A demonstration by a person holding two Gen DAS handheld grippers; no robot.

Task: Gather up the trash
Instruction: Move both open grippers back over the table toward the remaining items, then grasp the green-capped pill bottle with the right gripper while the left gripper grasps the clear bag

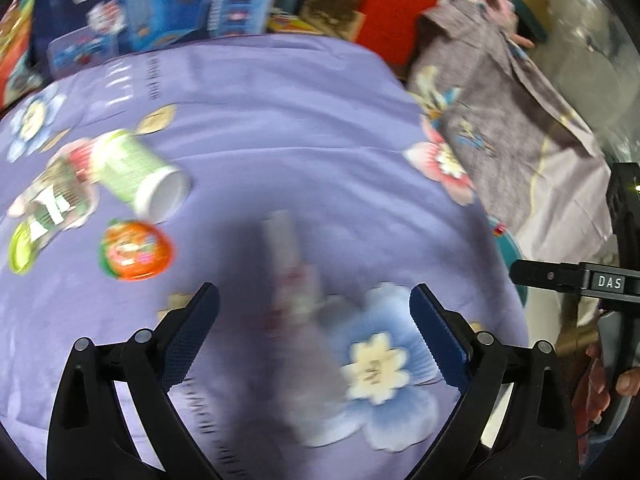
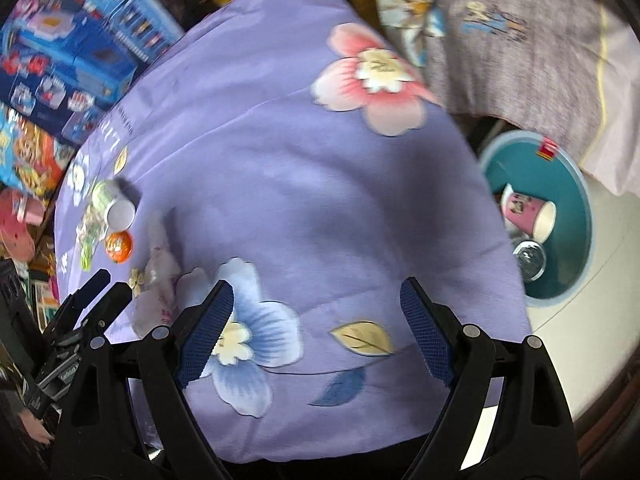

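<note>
On the purple flowered cloth [image 1: 280, 128] lie a green-and-white paper cup on its side [image 1: 140, 172], a crushed green wrapper [image 1: 48, 204], an orange ball-shaped package [image 1: 134, 250] and a blurred pale wrapper [image 1: 292, 276]. My left gripper [image 1: 314, 304] is open and empty just above the pale wrapper. My right gripper [image 2: 316, 300] is open and empty over the cloth's near edge. The cup [image 2: 116, 204], the orange package [image 2: 119, 245] and the pale wrapper [image 2: 158, 280] show at left in the right wrist view. A teal bin [image 2: 576, 184] on the floor holds a pink cup [image 2: 528, 212] and a clear item.
Colourful toy boxes [image 1: 160, 8] stack behind the table. A grey flowered cloth [image 1: 500, 120] drapes over something to the right. The bin stands on a pale floor [image 2: 600, 320] right of the table. The left gripper [image 2: 84, 300] appears at the left edge of the right wrist view.
</note>
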